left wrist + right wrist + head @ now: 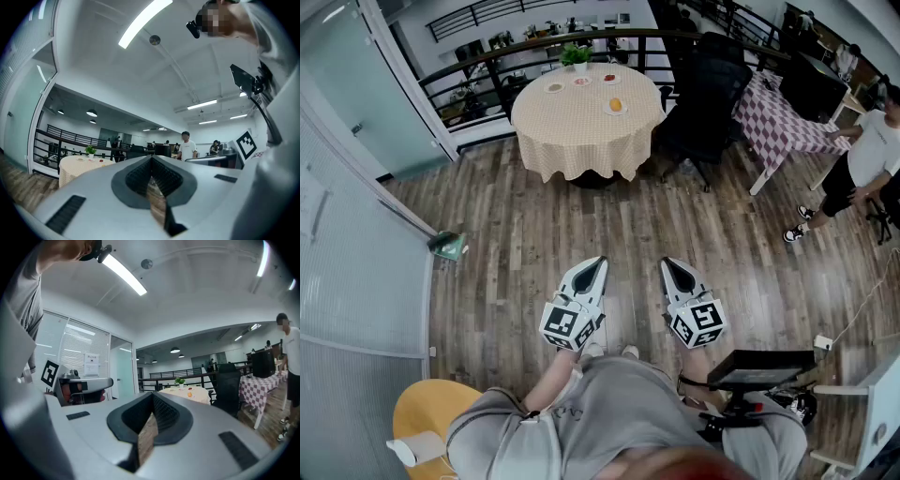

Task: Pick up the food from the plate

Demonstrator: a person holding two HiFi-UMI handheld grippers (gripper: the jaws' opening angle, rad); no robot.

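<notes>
A round table with a cream checked cloth [581, 141] stands far off across the wooden floor. It carries several small plates and a potted plant [577, 54]. One plate [616, 107] holds an orange piece of food [616, 104]; the same food [190, 394] shows tiny in the right gripper view. My left gripper [598, 265] and right gripper [672, 266] hang side by side above the floor, close to the body and well short of the table. Both are shut and hold nothing. The left gripper view shows the table [77, 166] at its left.
A black office chair [708, 94] stands right of the round table, with a purple checked table [783, 122] beyond it. A person [862, 155] stands at the far right. A glass partition [356, 272] runs along the left, a yellow stool [431, 412] sits near my feet, and a railing [487, 70] lies behind the table.
</notes>
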